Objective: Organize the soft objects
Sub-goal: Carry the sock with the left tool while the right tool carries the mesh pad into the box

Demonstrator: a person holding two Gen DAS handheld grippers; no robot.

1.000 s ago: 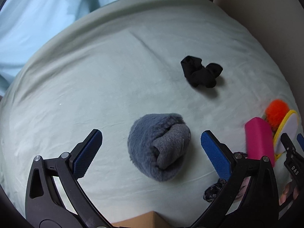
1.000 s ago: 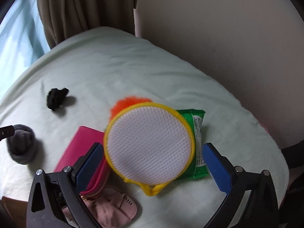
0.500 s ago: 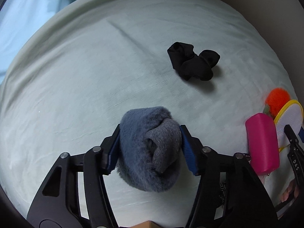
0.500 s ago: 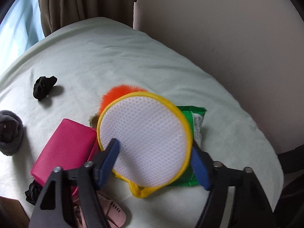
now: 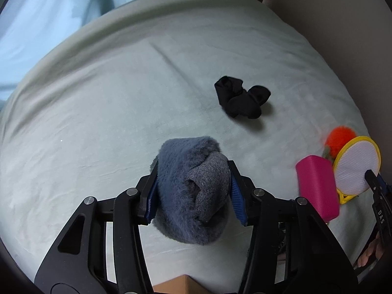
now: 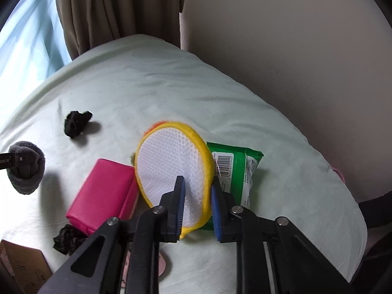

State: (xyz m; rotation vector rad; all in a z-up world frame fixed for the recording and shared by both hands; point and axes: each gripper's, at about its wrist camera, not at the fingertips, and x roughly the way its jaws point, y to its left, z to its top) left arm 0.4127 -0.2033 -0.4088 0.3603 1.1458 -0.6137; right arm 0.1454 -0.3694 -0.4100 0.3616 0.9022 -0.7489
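Two grippers: both clamped on soft items, over the pale green bed sheet (image 5: 103,112).
Left gripper (image 5: 193,191): jaws have just been closing; blue pads press both sides of the grey fuzzy sock bundle (image 5: 193,188), which bulges out past the fingers.
Right gripper (image 6: 197,208): jaws have just been closing to nearly together; pads pinch the near rim of the yellow-edged mesh pouch (image 6: 169,164), which is folded and tilted up between them.
Mesh pouch surroundings: orange fluffy thing (image 5: 340,136) peeks out behind it; green wipes pack (image 6: 235,171) just beside it on the right, partly under it; pink case (image 6: 105,191) touching its left edge.
Black sock ball (image 5: 242,100): alone on the sheet, well apart from both grippers.
Black lace scrunchie (image 6: 65,238): at the near corner of the pink case.
Cardboard box (image 6: 22,264): corner at lower left of the right wrist view.
Backdrop: beige curtain (image 6: 110,12), plain wall.
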